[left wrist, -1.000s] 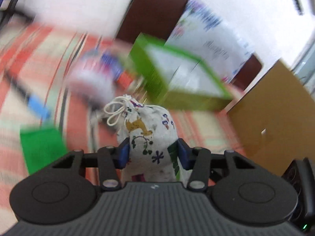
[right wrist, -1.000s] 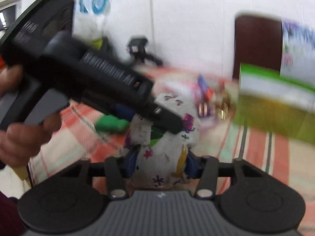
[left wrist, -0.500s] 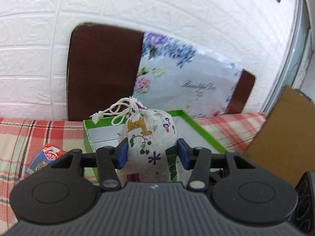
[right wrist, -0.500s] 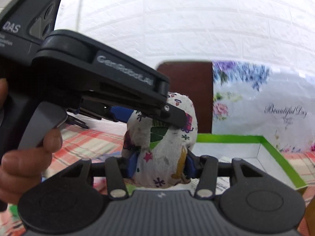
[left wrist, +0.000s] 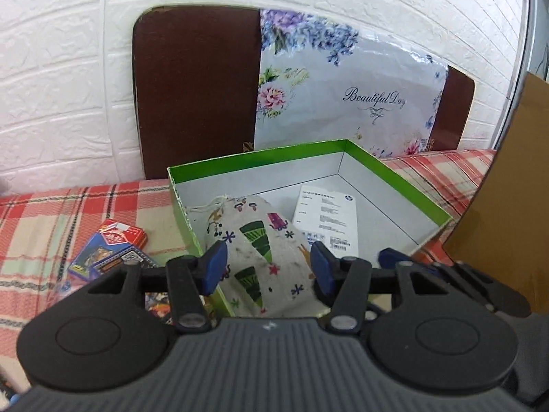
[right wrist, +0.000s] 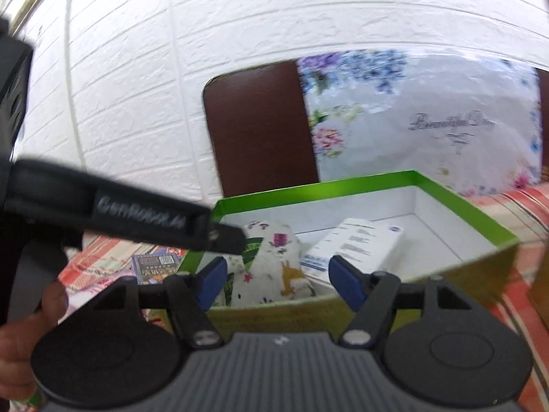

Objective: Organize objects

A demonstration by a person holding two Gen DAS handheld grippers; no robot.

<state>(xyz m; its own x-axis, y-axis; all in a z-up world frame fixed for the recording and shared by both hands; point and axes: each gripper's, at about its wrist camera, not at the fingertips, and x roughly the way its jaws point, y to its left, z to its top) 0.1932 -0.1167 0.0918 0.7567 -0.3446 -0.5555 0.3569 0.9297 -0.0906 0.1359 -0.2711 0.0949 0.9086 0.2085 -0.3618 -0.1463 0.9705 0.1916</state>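
A white drawstring pouch (left wrist: 260,240) with coloured prints lies inside the open green box (left wrist: 405,185), at its near left corner. It also shows in the right wrist view (right wrist: 274,267) inside the box (right wrist: 480,219). My left gripper (left wrist: 269,269) is open, its blue pads apart on either side of the pouch's near end. My right gripper (right wrist: 278,283) is open and empty just outside the box's near wall. A white printed card (left wrist: 326,219) lies on the box floor beside the pouch.
The box stands on a red plaid cloth (left wrist: 51,219). Card packs (left wrist: 109,247) lie left of the box. A brown cardboard panel (left wrist: 507,206) stands at the right. A dark headboard (left wrist: 195,96) and floral bag (left wrist: 360,89) lean on the white wall.
Both grippers carried the pouch over to the green box, lowered it inside and opened. The pouch now lies on the box floor.
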